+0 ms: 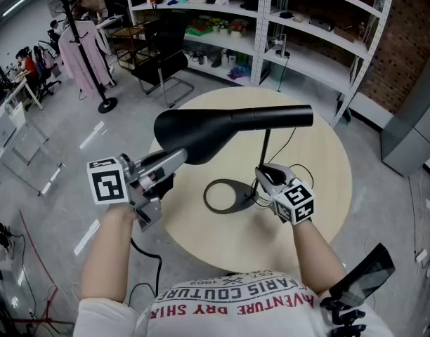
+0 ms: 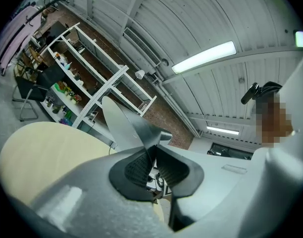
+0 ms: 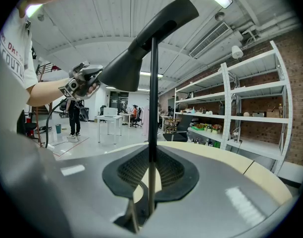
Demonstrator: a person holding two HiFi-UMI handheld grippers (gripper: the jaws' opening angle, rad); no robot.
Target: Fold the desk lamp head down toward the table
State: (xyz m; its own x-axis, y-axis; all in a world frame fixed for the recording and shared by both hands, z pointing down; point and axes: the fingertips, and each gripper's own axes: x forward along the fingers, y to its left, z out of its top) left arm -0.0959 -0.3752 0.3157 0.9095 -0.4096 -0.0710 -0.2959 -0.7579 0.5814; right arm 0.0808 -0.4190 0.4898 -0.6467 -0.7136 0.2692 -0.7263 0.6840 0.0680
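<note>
A black desk lamp stands on the round beige table (image 1: pixel 320 209). Its long head (image 1: pixel 222 128) lies about level above a thin upright pole (image 1: pixel 265 149) and a ring base (image 1: pixel 225 195). My left gripper (image 1: pixel 174 161) is shut on the wide shade end of the head; in the left gripper view the shade's thin rim (image 2: pixel 123 123) runs between the pads (image 2: pixel 136 167). My right gripper (image 1: pixel 265 177) is shut on the pole low down. In the right gripper view the pole (image 3: pixel 152 108) stands between the pads (image 3: pixel 169 170), with the head (image 3: pixel 151 33) overhead and the left gripper (image 3: pixel 87 81) at its shade end.
White metal shelving (image 1: pixel 299 41) with small items stands behind the table. A black chair (image 1: pixel 162 65) and a coat rack (image 1: pixel 85 48) with pink garments stand at the back left. A black cable (image 1: pixel 148 255) hangs below my left forearm. People sit at desks far left.
</note>
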